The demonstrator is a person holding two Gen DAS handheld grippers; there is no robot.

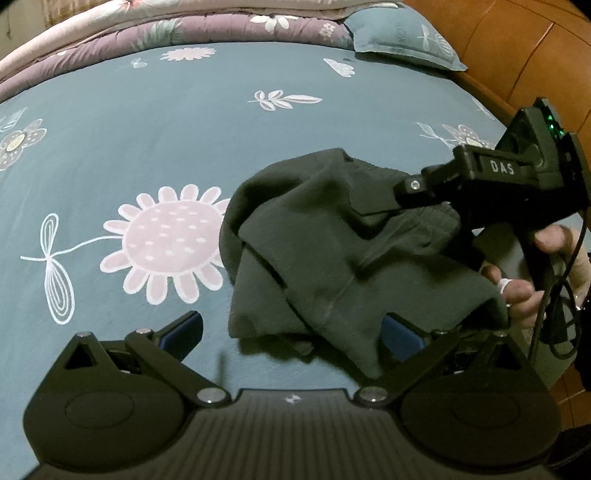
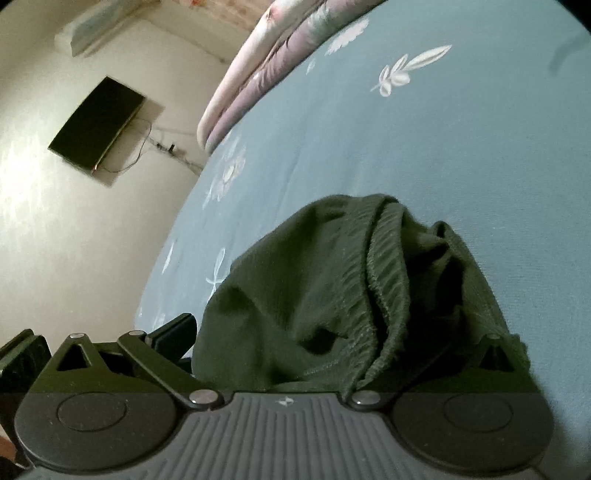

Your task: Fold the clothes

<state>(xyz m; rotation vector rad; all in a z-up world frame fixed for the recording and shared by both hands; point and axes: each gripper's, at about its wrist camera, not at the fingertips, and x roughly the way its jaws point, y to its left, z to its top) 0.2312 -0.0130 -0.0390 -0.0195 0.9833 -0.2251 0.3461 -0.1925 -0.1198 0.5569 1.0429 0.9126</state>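
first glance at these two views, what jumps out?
The dark green garment, bunched mid-frame on the teal floral sheet, draped partly over the right gripper, which reaches in from the right. The left gripper stands open at the garment's near edge, and a big pink flower print lies just left of it. In the right wrist view, a dark wall TV hangs upper left.

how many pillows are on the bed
1. The pillow, blue-grey like the sheet, lies at the far right corner of the bed beside the wooden headboard. Others may be hidden beyond the folded quilt or out of view.
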